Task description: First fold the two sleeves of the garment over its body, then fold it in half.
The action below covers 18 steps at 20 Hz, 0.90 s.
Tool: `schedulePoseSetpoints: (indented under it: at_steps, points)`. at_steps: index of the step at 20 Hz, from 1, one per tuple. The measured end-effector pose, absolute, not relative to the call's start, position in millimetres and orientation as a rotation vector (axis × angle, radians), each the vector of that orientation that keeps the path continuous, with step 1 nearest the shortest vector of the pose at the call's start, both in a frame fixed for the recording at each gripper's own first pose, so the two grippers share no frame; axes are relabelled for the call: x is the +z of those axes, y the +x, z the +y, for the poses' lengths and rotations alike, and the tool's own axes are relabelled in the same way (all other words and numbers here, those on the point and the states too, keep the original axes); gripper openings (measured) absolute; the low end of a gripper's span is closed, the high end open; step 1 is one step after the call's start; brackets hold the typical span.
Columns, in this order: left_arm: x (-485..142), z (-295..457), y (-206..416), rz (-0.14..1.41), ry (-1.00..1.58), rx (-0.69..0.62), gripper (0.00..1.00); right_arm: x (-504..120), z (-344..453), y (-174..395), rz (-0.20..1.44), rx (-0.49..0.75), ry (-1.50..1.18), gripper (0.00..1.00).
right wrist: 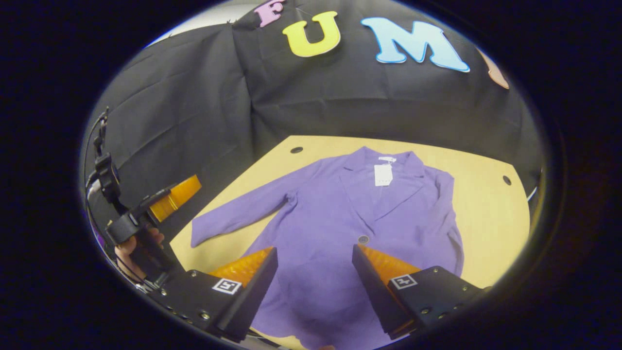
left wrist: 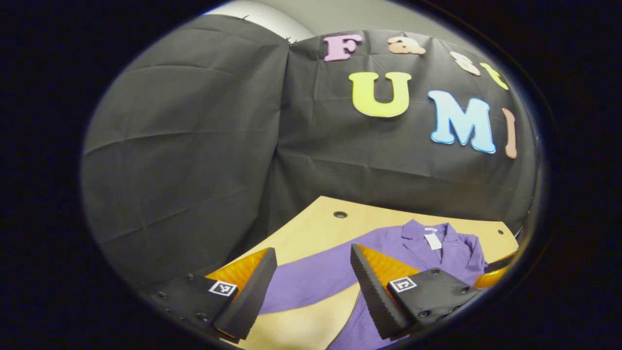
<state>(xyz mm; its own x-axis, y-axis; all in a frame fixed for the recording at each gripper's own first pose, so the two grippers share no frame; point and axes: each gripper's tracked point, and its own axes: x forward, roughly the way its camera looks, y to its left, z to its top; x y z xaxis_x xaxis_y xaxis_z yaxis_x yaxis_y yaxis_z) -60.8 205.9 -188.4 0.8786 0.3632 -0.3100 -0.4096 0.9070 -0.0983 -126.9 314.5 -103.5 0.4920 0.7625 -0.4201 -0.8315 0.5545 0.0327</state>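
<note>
A purple jacket point(right wrist: 335, 214) lies flat on the wooden table point(right wrist: 486, 204), collar at the far side with a white tag point(right wrist: 383, 174). One sleeve point(right wrist: 238, 214) stretches out to the left; the other sleeve point(right wrist: 444, 204) lies folded along the body's right side. My right gripper point(right wrist: 313, 277) hovers open above the jacket's lower body. My left gripper point(left wrist: 311, 282) is open above the outstretched sleeve point(left wrist: 311, 279) near the table's left edge. In the right gripper view, the left gripper point(right wrist: 170, 201) appears at far left, held by a hand point(right wrist: 127, 245).
The table point(left wrist: 311, 228) has round holes near its far corners point(right wrist: 296, 149) point(right wrist: 507, 180). Black cloth walls point(right wrist: 340, 97) rise right behind the table and along its left side. Bare wood shows to the right of the jacket.
</note>
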Motion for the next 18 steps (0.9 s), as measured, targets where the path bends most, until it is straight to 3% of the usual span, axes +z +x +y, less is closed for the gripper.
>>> schedulePoseSetpoints:
  at_steps: [1,2,9,18]
  points:
    - [-193,212,-60,0.298,-0.159,0.430,0.95,-96,312,-125,0.389,0.965,-0.182,0.95]
    - [-196,219,-59,0.303,-0.157,0.453,1.00,-89,311,-123,0.363,0.959,-0.179,0.95]
    - [-248,278,-73,0.421,-0.276,0.661,0.99,-42,308,-122,0.200,0.939,-0.168,0.95]
    - [-328,338,-107,0.622,-0.401,0.889,0.97,-39,312,-120,0.205,0.936,-0.196,0.95]
